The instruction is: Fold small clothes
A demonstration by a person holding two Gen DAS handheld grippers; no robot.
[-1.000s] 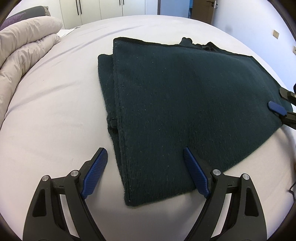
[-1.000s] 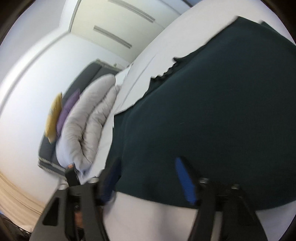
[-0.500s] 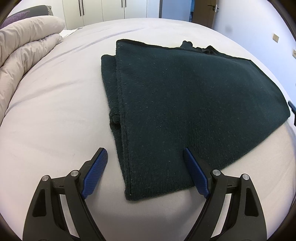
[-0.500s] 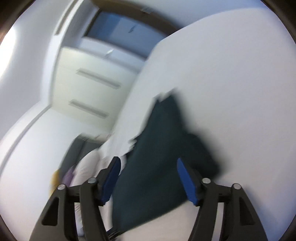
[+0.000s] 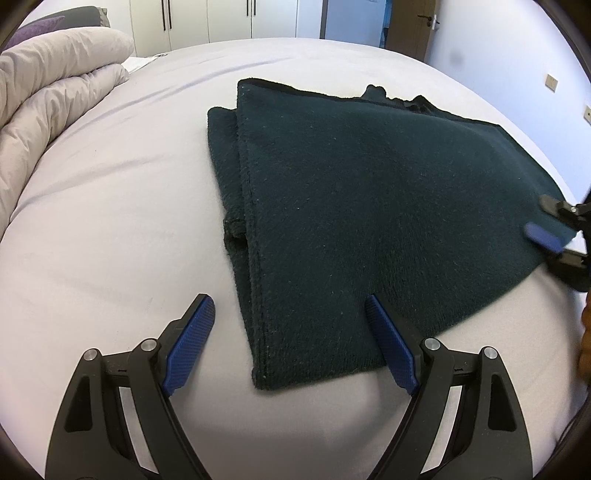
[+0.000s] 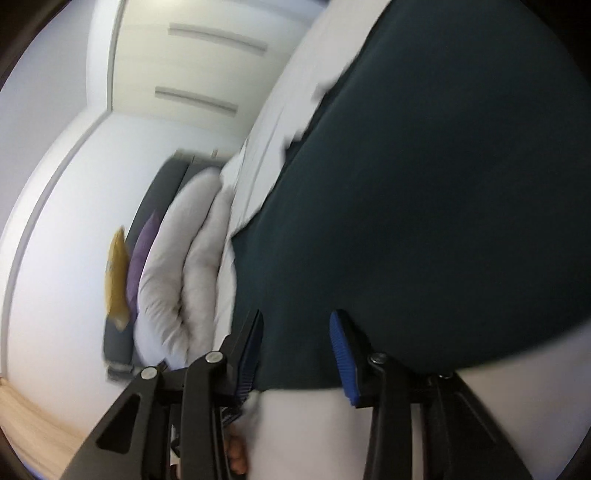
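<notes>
A dark green knit garment lies folded in layers on the white bed. My left gripper is open and empty, just above the garment's near left corner, its right finger over the cloth. My right gripper shows at the right edge of the left wrist view, at the garment's right corner. In the right wrist view the right gripper is open, tilted, with the garment's edge between its fingers; the view is blurred.
A rolled grey duvet lies at the bed's far left, with purple and yellow cushions behind it. White wardrobes and a door stand beyond the bed. A wall is close on the right.
The right gripper swung away from the garment, then came back to its right corner. The left gripper has hardly moved. The garment lies as before.
</notes>
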